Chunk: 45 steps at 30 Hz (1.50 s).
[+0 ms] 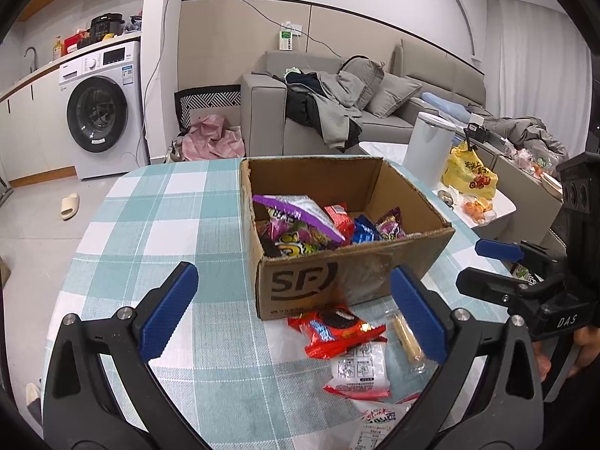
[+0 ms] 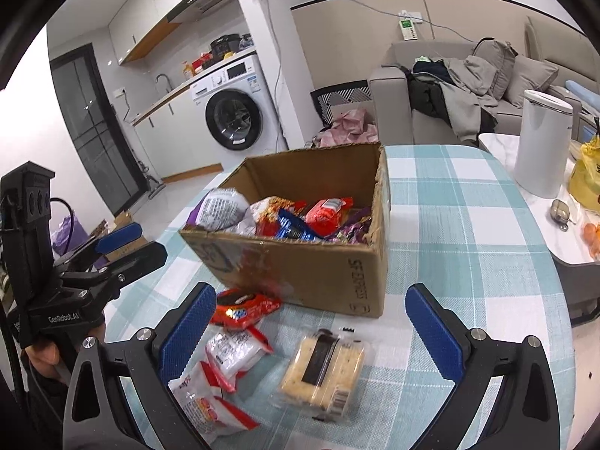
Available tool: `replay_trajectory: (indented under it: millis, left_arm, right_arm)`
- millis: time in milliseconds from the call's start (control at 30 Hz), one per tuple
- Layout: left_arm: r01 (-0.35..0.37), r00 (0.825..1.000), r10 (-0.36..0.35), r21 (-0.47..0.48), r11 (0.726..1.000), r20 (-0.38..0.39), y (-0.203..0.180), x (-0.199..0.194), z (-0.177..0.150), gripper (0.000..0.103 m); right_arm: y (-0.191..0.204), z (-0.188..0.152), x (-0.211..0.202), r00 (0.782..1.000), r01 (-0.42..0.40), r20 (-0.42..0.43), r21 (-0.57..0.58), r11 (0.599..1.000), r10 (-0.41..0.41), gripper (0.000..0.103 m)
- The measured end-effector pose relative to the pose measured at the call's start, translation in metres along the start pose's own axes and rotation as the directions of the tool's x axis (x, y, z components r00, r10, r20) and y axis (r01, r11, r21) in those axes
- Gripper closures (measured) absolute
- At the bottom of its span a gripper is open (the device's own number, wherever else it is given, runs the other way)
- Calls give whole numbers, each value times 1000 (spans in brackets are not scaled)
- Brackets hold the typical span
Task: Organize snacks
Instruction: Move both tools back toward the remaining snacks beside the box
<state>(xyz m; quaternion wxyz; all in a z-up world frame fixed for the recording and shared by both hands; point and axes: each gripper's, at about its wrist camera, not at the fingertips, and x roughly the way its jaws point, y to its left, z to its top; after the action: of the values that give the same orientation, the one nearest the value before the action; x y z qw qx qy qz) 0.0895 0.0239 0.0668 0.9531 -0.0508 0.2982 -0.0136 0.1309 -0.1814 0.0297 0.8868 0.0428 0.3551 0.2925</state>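
An open cardboard box (image 1: 408, 262) (image 2: 311, 266) stands on the checked table, holding several snack packets (image 1: 300, 225) (image 2: 300, 217). In front of it lie a red Oreo packet (image 1: 335, 328) (image 2: 243, 307), a white-and-red packet (image 1: 360, 373) (image 2: 236, 352), another white-and-red packet (image 2: 210, 405) and a clear pack of crackers (image 2: 322, 369) (image 1: 407, 337). My left gripper (image 1: 296, 315) is open and empty, just before the Oreo packet. My right gripper (image 2: 311, 333) is open and empty, over the cracker pack. Each gripper also shows in the other's view, the right one (image 1: 498, 262) and the left one (image 2: 123, 243).
The table has a teal checked cloth (image 1: 157, 225) (image 2: 468, 225). A white side table (image 2: 547, 217) at the right carries a white bin (image 1: 427, 150) (image 2: 540, 142) and a yellow bag (image 1: 468, 172). A grey sofa (image 1: 337, 112) and a washing machine (image 1: 101, 108) stand beyond.
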Motion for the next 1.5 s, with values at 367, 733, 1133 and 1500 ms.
replay_trajectory:
  millis: [367, 733, 1133, 1500]
  left_arm:
    - [18, 998, -17, 20, 1000, -52, -6, 10, -17, 1]
    - [25, 992, -20, 39, 999, -123, -10, 32, -31, 1]
    - [41, 978, -39, 7, 999, -204, -3, 59, -45, 1]
    - [45, 974, -43, 2, 999, -223, 0, 70, -50, 1]
  right_arm:
    - [-1, -8, 6, 998, 17, -61, -53, 998, -21, 0]
    - [-13, -20, 33, 979, 40, -198, -23, 999, -44, 1]
    - [-8, -36, 57, 960, 44, -274, -72, 996, -62, 3]
    - [-3, -48, 75, 941, 88, -314, -135, 987, -127, 12]
